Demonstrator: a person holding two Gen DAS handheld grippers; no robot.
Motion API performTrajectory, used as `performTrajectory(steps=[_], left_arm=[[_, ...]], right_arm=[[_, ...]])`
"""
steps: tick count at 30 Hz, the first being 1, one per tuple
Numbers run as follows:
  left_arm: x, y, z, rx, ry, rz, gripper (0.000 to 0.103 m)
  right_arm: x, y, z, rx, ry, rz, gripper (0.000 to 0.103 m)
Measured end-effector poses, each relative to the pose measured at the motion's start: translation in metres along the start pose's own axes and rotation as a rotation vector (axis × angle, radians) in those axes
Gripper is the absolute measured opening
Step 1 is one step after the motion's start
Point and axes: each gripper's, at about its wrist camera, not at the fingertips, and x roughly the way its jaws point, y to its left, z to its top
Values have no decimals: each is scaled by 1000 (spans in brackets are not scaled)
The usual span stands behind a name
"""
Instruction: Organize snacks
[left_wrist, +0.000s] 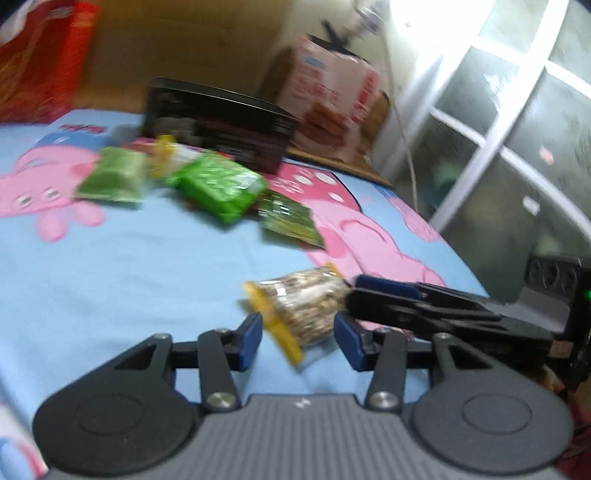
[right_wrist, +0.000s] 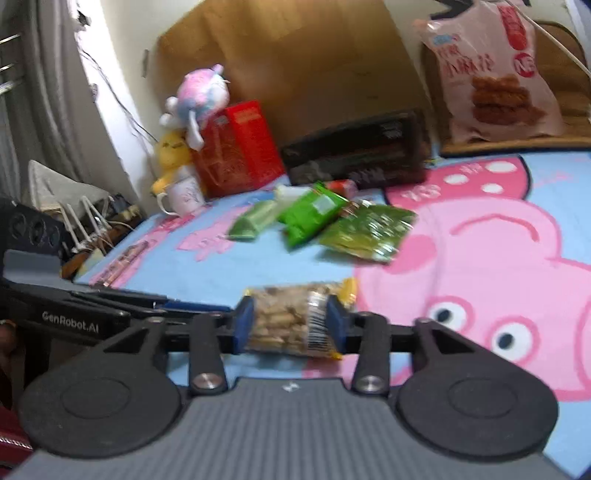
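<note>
A clear packet of brown snacks with yellow ends (right_wrist: 288, 321) sits between the blue pads of my right gripper (right_wrist: 290, 325), which is shut on it just above the bed sheet. In the left wrist view the same packet (left_wrist: 303, 306) lies between my open left gripper's (left_wrist: 297, 341) blue pads, not touched by them; the right gripper (left_wrist: 354, 302) comes in from the right onto it. Farther back lie a bright green packet (left_wrist: 218, 188), a pale green packet (left_wrist: 110, 179) and a dark green foil packet (left_wrist: 291, 219), next to a black box (left_wrist: 218, 127).
The blue cartoon-pig sheet (right_wrist: 480, 258) covers the bed. A red box (right_wrist: 236, 147), plush toys (right_wrist: 192, 107) and a mug (right_wrist: 183, 194) stand at the back left; a large pink snack bag (right_wrist: 495, 74) at the back right. A window (left_wrist: 498, 129) is at the right.
</note>
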Motion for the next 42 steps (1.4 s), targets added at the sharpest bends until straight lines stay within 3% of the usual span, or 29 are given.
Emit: performTrajectory(steps=[2,6,8,10,12,20,23,26,30,37,42], left_arm=[[-9,16,1,-78,-12,-23,47],[-8,34,6,-168,0,-66,47],[0,29,9,-153,14,-89,48],[9,21,11,-125,33,-110,63],[19,13,11,-102,48,-117,67],[31,8,17,-82,55,-121,64],[25,13,14,-76,46,-99,53],[14,23,9,-90,29,-101,52],[1,39,4,-125,3,-82,35],[-10,52,17,-139,-35,-73,28],[-10,50,50,-95,-83,-95,28]], right_arm=[[-7,3,-1,-28,-19,3,80],[-8,5,-6,-88,13,-66,83],[-6,2,-9,-100,39,-98,83],[-4,2,-11,-126,56,-120,85],[1,5,-13,-165,75,-132,86],[31,24,-16,-323,137,-149,90],[36,34,-18,-350,132,-151,83],[41,43,-19,-369,132,-119,70],[48,52,-17,-384,138,-84,57],[66,61,-7,-385,143,-59,49],[70,59,16,-386,71,-89,48]])
